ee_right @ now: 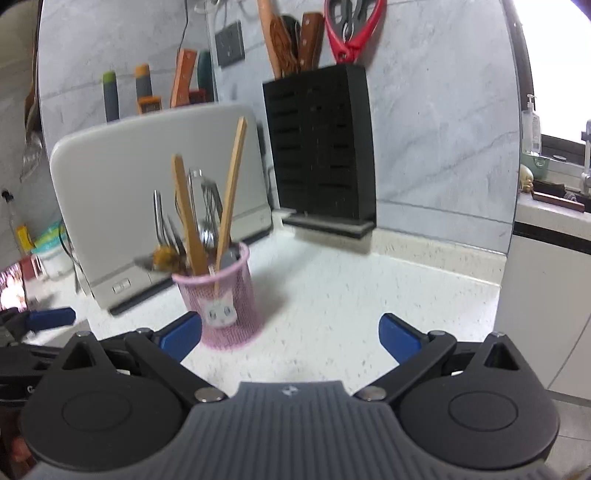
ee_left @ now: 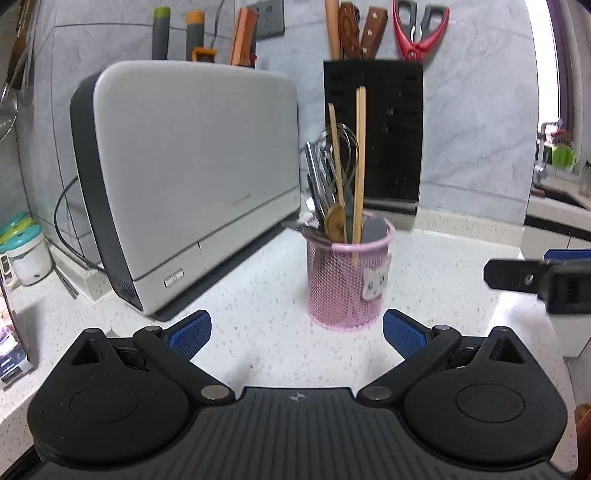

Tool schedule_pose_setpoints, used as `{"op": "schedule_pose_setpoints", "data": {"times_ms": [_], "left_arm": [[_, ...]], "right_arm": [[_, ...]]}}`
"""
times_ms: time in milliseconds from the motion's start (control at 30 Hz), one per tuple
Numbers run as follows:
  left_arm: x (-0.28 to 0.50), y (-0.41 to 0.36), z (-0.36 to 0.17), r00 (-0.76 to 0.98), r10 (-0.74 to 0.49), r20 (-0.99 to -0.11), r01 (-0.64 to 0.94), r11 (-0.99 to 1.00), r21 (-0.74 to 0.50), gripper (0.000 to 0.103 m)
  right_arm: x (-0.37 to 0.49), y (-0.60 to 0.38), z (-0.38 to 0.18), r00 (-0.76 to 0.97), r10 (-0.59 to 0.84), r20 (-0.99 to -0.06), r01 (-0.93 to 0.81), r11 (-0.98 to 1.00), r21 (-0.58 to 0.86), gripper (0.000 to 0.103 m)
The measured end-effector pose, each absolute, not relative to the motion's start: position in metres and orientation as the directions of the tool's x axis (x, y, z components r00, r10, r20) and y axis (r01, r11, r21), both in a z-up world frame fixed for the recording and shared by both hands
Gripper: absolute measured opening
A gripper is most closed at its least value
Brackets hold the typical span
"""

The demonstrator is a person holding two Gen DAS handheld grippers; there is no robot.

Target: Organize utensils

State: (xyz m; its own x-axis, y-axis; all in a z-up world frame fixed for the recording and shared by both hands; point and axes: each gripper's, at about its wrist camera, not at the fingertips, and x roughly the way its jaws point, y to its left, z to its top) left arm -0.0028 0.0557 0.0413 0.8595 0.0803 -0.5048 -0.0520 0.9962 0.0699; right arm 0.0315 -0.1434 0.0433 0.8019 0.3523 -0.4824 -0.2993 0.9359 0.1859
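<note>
Far left: some teal-lidded jars (ee_left: 22, 236) tucked against the wall, pretty blurry tbh.
Appliance: big grey box with a dark base (ee_left: 192, 177) standing on the white speckled bench (ee_left: 258, 332), cable (ee_left: 62, 229) looping off its left side.
Left tongs: (ee_left: 297, 332) released, blue pads spread wide with nothing between them, hanging over bare bench just short of the cup.
Pink cup: mesh holder (ee_left: 347, 284) with a little cat tag on the front, standing upright on the bench, just right of the appliance and in front of the black block.
What's in it: wooden chopsticks (ee_left: 360, 158), a wooden spoon (ee_left: 338, 173), a wire whisk (ee_left: 343, 147) and metal cutlery (ee_left: 314, 177), all standing handle-up or leaning.
Black block: slotted holder (ee_left: 391, 133) against the marble wall, with wood-handled knives (ee_left: 373, 33) and red scissors (ee_left: 419, 29) sticking out the top.
Right tongs: (ee_right: 290, 336) also released, jaws wide apart and empty; the cup sits just beyond its left pad.
</note>
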Motion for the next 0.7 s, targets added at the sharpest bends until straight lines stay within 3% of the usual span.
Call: {"op": "schedule_pose_setpoints", "data": {"times_ms": [333,700], "left_arm": [[0.005,0.052,0.036,0.829,0.071,-0.555,-0.055,0.997,0.046,0.103],[0.004,0.057,0.037,0.826,0.084,-0.558,-0.075,0.996,0.039,0.103]], "right_arm": [[0.036,-0.142,0.029,0.769,0.322,-0.552,-0.266,0.947,0.181,0.100],[0.037,-0.142,0.029,0.762,0.332,-0.557,-0.265,0.943,0.199,0.100]]}}
